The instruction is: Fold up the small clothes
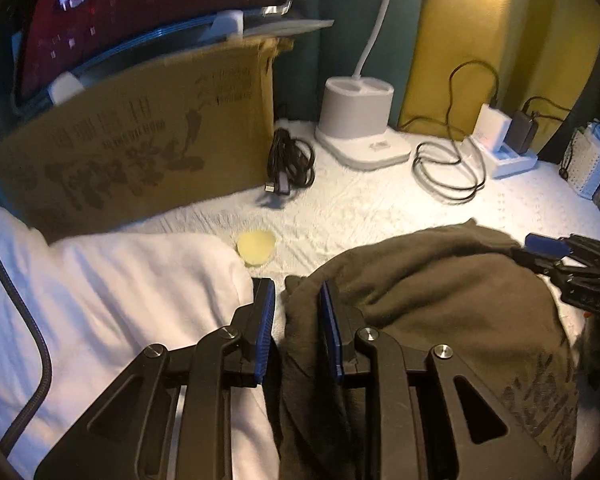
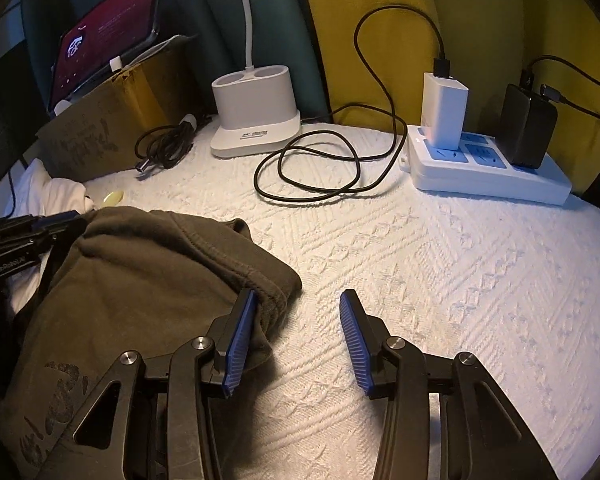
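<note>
An olive-brown garment (image 1: 440,288) (image 2: 140,280) with a dark print lies bunched on the white textured bedspread (image 2: 420,280). My left gripper (image 1: 296,284) stands at its left edge. The fabric's edge lies between the jaws against the right pad, with a gap at the left pad. My right gripper (image 2: 300,294) is at the garment's right corner with its jaws opening. Its left pad (image 2: 240,340) touches the hem, and only bedspread lies between the pads. Each gripper shows at the edge of the other's view, the right gripper (image 1: 548,246) and the left gripper (image 2: 56,218).
Folded white cloth (image 1: 120,300) lies left of the garment, with a small yellow disc (image 1: 256,246) behind it. At the back stand a cardboard box (image 1: 140,152) with a tablet (image 1: 140,12), a lamp base (image 2: 256,120), loose cables (image 2: 320,172) and a power strip (image 2: 480,168) with chargers.
</note>
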{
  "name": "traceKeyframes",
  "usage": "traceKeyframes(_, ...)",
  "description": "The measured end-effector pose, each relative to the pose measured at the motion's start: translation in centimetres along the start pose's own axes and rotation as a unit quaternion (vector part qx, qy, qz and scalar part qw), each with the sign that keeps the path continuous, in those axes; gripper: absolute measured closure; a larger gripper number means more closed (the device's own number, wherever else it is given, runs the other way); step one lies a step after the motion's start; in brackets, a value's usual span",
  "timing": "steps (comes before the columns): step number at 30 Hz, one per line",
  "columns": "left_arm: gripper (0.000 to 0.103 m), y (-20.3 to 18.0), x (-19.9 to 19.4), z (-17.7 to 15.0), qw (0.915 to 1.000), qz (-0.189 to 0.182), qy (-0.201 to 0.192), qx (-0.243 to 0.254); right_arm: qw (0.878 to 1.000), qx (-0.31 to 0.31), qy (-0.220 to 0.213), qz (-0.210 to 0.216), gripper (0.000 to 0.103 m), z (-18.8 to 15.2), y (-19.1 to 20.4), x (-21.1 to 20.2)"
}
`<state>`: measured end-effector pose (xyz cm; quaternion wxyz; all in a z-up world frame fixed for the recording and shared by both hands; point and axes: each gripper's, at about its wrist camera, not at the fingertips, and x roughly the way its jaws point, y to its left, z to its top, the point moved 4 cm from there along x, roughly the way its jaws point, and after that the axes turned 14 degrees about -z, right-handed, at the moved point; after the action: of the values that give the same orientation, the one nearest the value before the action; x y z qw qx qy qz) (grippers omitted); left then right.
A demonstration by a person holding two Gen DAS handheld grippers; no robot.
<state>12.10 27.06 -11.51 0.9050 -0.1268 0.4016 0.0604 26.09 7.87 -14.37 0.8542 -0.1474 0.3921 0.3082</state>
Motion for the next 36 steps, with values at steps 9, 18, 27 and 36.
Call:
traceKeyframes(9, 0.065, -3.7, -3.0, 0.0, 0.9987, -0.031, -0.035, 0.023, 1.000, 0.002, -0.007, -0.001, 0.057, -0.4, 0.2, -1.5)
traceKeyframes(18, 0.065, -5.1, -1.6, -3.3, 0.9969, -0.078, 0.005, -0.005, 1.000, -0.013, -0.015, -0.003, 0.048, -1.8, 1.4, -3.5)
traceKeyframes(27, 0.065, -4.4, -1.2, -5.8, 0.9969, -0.070, 0.023, -0.028, 1.000, -0.029, -0.004, -0.002, 0.034, -4.6, 2.0, -4.7)
traceKeyframes(36, 0.065, -5.6, -3.0, -6.2, 0.9979, -0.062, 0.015, -0.013, 1.000, -0.026, -0.004, -0.007, 0.034, -6.5, 1.4, -6.3)
